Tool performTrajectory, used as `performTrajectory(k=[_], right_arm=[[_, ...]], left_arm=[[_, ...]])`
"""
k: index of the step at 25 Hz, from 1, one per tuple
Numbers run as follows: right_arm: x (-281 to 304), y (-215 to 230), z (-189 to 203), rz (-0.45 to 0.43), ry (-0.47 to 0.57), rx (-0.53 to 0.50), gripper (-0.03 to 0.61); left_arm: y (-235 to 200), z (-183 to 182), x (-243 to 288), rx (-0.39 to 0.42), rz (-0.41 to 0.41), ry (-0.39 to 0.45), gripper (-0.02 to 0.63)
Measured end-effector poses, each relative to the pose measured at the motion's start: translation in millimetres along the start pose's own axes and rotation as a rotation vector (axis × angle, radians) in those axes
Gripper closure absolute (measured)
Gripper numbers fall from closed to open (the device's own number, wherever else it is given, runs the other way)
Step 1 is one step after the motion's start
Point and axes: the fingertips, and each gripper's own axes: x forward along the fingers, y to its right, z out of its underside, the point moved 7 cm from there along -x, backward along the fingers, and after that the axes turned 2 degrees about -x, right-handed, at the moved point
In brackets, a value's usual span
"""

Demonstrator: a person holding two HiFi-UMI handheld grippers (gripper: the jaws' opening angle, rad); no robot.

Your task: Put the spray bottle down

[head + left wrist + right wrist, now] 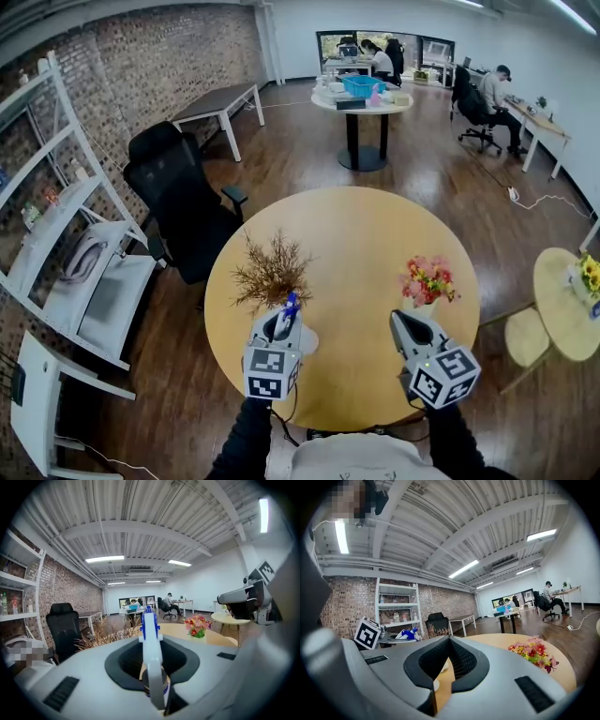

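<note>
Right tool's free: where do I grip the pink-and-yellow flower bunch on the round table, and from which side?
Probably the small white vase under the pink-and-yellow flower bunch, not the loose, spreading blooms; it appears to stand upright and narrow. Come in level from the near side with the right tool, opening its closed jaws first.

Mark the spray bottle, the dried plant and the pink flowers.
spray bottle (151, 648): left gripper view, on its white sprayer head.
dried plant (272, 272): head view, middle of the brown twigs.
pink flowers (428, 278): head view, blossom cluster.
</note>
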Motion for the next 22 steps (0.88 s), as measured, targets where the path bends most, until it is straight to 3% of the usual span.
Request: performTrajectory(k=[15, 22], right_arm=[[-1, 3, -1, 0.001, 0.004, 0.007, 0.598], [-3, 6, 0, 0.011, 0.007, 0.010, 0.598]], left_arm=[[1, -8, 14, 0.010, 0.043, -0.062, 0.531], [6, -10, 36, 0.036, 0.041, -0.029, 0.531]])
